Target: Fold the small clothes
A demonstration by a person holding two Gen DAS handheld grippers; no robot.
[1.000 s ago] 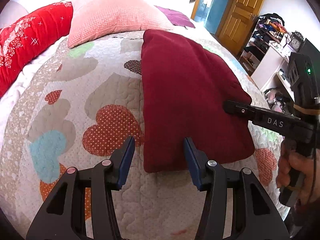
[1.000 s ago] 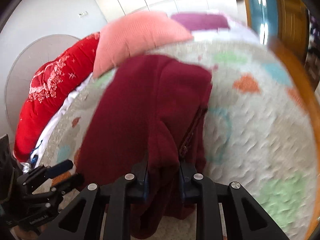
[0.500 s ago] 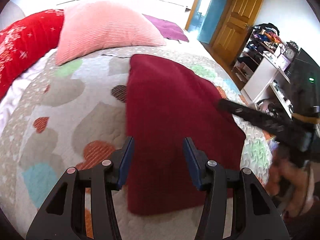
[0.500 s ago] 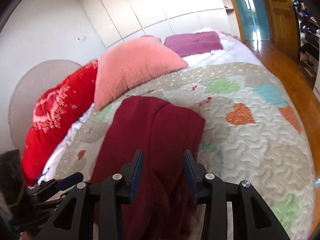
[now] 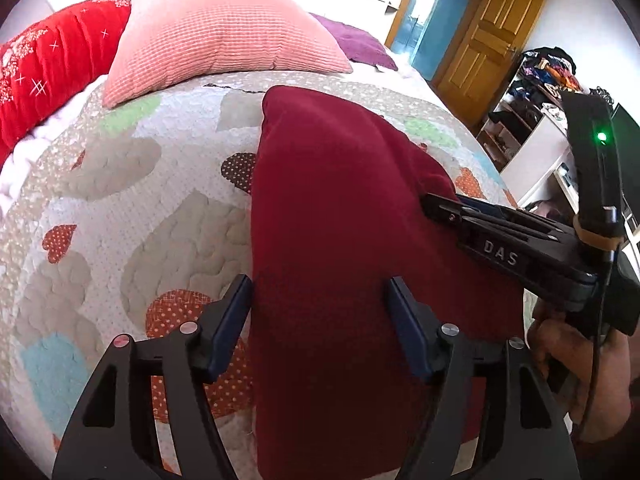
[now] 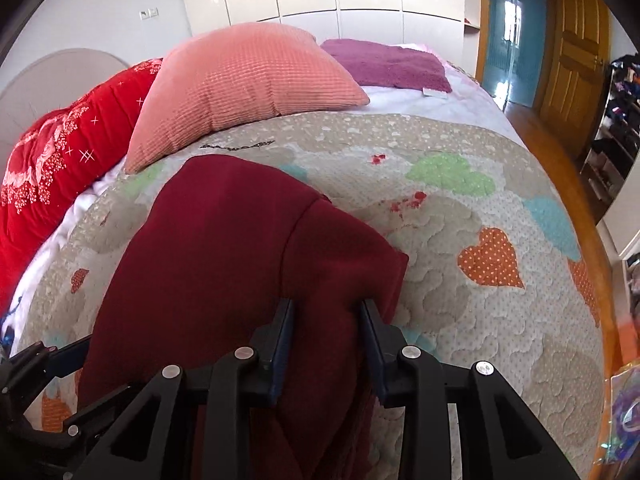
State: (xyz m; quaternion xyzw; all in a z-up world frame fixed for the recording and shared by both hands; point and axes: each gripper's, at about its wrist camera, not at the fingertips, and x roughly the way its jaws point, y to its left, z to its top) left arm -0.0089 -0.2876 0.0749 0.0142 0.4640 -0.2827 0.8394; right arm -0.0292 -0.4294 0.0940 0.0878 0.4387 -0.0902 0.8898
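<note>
Now, folded maroon garment (image 5: 340, 240) on quilt (image 5: 120, 200), left hand-held gripper (image 5: 320, 320) opening, right hand-held gripper (image 6: 326, 340) closing around it.

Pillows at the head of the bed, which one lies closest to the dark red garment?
The pink ribbed pillow: its lower corner nearly reaches the dark red garment. The red pillow and purple one lie farther off.

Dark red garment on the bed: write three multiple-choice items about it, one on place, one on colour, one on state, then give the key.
1. The dark red garment lies on
A. the heart-patterned quilt
B. the floor
C. the shelves

2. The pillow just beyond it is
A. green
B. pink
C. black

3. The garment is
A. hung up
B. rolled into a ball
C. folded lengthwise, flat

Key: A, quilt shows all round it; B, the pink pillow sits behind its far end; C, the right wrist view shows one layer lapped over another.
</note>
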